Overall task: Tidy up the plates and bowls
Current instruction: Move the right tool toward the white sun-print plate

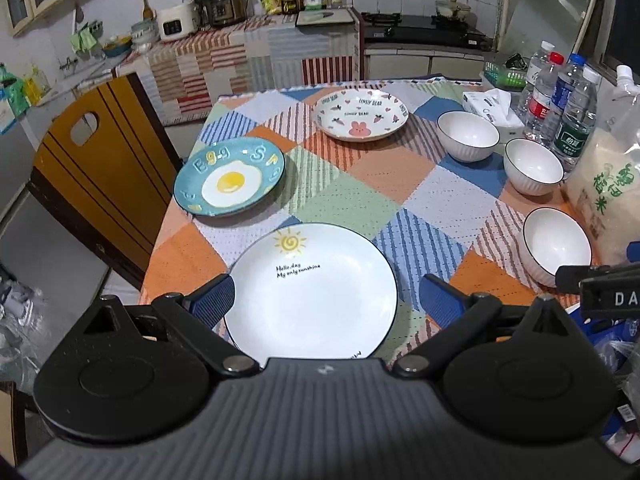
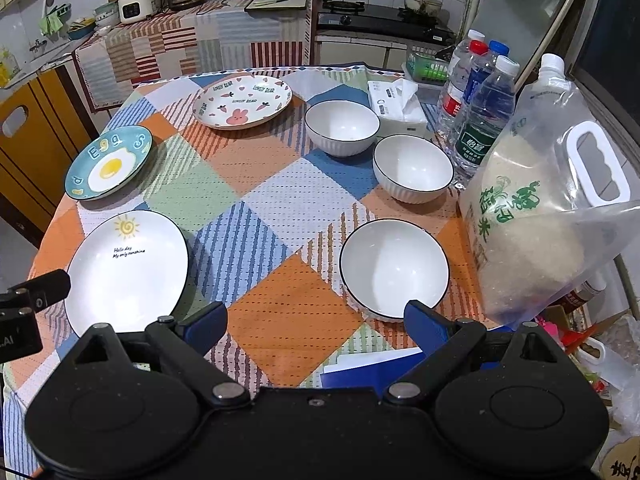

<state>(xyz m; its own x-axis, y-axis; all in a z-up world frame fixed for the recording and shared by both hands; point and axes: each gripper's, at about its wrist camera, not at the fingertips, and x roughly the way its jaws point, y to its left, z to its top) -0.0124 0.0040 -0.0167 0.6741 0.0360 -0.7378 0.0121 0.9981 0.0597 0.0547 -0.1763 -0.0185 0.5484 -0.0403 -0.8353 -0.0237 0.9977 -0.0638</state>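
Note:
Three plates lie on the checked tablecloth: a white sun plate (image 1: 312,292) (image 2: 128,272) nearest, a blue egg plate (image 1: 230,182) (image 2: 109,168) to the left, a rabbit plate (image 1: 360,114) (image 2: 242,100) at the far side. Three white bowls stand along the right: near (image 1: 556,246) (image 2: 394,266), middle (image 1: 534,166) (image 2: 412,168), far (image 1: 467,135) (image 2: 342,126). My left gripper (image 1: 324,300) is open and empty, above the sun plate's near half. My right gripper (image 2: 316,324) is open and empty, just before the near bowl.
A rice bag (image 2: 552,216), water bottles (image 2: 480,120) and a tissue box (image 2: 396,108) crowd the table's right edge. A wooden chair (image 1: 96,176) stands at the left. Counter with cookers (image 1: 220,4) and a stove (image 1: 420,26) lies behind.

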